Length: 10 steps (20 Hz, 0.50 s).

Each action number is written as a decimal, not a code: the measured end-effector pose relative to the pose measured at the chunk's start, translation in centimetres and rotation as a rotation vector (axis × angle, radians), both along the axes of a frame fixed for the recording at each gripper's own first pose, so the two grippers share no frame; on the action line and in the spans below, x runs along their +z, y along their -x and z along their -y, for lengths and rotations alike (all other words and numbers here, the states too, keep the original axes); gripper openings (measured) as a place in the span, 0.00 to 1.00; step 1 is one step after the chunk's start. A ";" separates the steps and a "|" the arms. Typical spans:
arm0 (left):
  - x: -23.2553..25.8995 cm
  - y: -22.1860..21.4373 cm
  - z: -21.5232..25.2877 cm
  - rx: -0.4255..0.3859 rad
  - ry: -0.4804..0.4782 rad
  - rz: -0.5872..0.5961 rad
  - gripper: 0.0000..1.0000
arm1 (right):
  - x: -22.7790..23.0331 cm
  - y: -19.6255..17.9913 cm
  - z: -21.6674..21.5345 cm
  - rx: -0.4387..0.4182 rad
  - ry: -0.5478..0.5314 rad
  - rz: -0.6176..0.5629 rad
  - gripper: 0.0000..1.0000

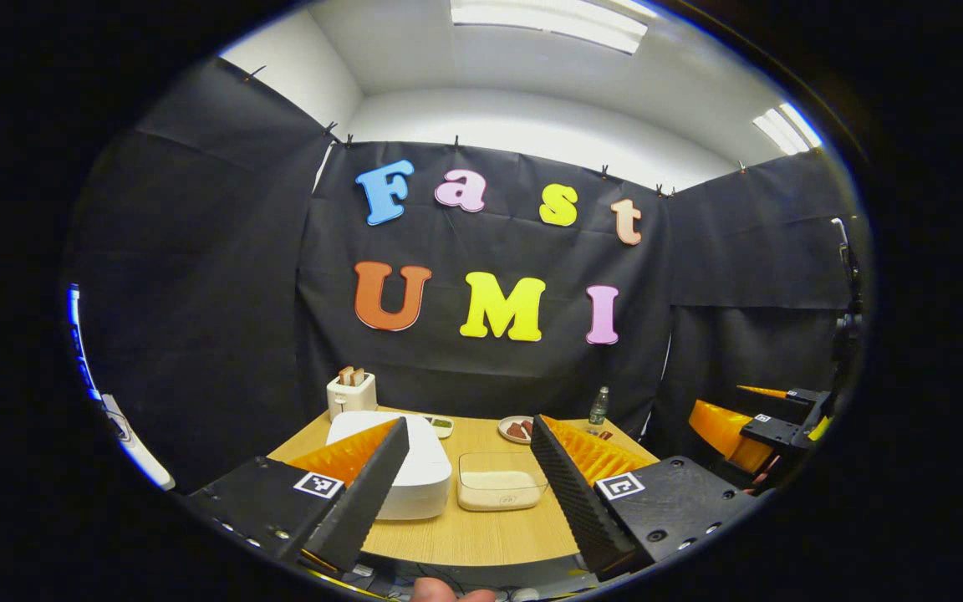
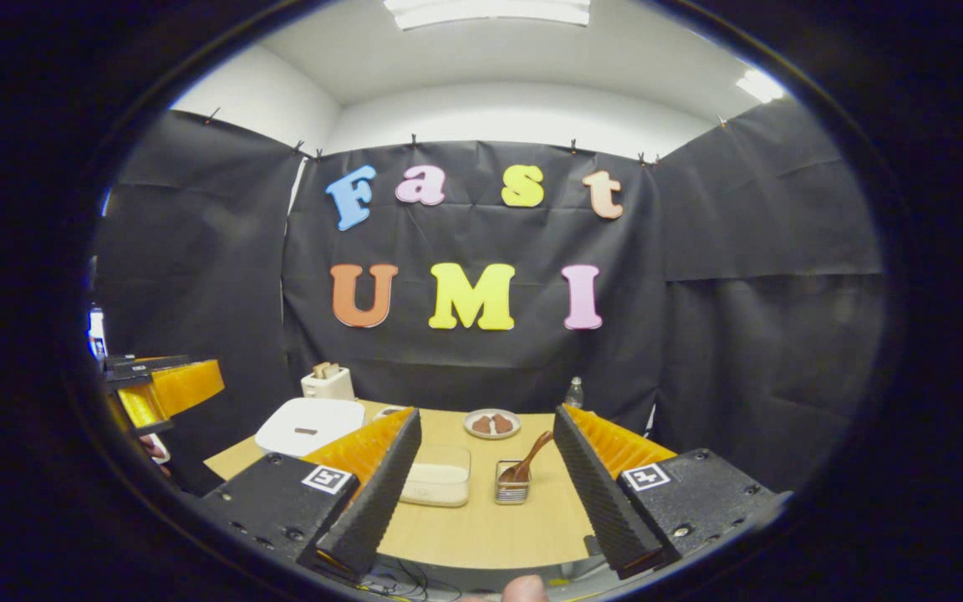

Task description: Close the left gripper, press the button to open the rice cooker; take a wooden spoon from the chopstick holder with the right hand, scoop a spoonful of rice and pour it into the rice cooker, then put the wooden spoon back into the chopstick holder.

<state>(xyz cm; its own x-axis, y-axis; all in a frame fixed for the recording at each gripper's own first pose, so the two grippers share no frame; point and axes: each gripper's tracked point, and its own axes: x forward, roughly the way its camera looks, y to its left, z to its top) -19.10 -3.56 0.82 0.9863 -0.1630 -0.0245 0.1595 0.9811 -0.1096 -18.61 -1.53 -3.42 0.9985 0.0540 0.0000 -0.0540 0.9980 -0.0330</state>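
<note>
In the left gripper view, the left gripper [image 1: 469,481] is seen at the bottom of the frame with its fingers spread wide and nothing between them. Behind and partly hidden by its left finger, the white rice cooker [image 1: 415,477] is set on the wooden table [image 1: 481,531], lid down. Just right of it, in the gap between the fingers, a clear-lidded rice box [image 1: 500,481] is placed. Toward the back of the table, a toaster [image 1: 351,391] with bread is found at the left, a plate [image 1: 517,429] near the middle and a bottle [image 1: 598,407] to its right. The right gripper [image 1: 761,422] is shown at the right edge of the frame, off the table; whether it is spread or clenched cannot be told from here. A fingertip [image 1: 435,592] is caught at the bottom edge.

In the right gripper view, the right gripper [image 2: 481,489] is likewise held released and empty at the bottom. Between its fingers, the rice box [image 2: 438,477] and, just right of it, a wire holder [image 2: 512,485] with a wooden spoon [image 2: 527,460] leaning up to the right are seen. The cooker [image 2: 310,425] lies at the centre left, partly blocked by the left finger, with the toaster [image 2: 327,382] behind it. The plate [image 2: 491,423] and the bottle [image 2: 573,391] are set at the back of the table [image 2: 490,535]. The left gripper [image 2: 160,389] is visible at the left edge of the frame.
</note>
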 end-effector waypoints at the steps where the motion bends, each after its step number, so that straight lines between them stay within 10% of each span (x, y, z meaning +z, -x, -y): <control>1: 0.1 0.2 -0.2 0.005 -0.003 0.004 0.94 | -0.1 -0.1 0.0 0.004 -0.009 0.000 1.00; 10: 0.7 -0.2 -1.3 0.047 -0.001 0.028 0.94 | 0.3 -2.0 -1.6 0.082 -0.020 0.029 0.98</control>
<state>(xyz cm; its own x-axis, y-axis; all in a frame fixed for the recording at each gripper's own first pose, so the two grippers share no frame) -18.93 -2.31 1.53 0.9932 -0.1160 0.0033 0.1157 0.9877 -0.1048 -16.57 0.03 -3.08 0.9904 0.1351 0.0305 -0.1346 0.9908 -0.0156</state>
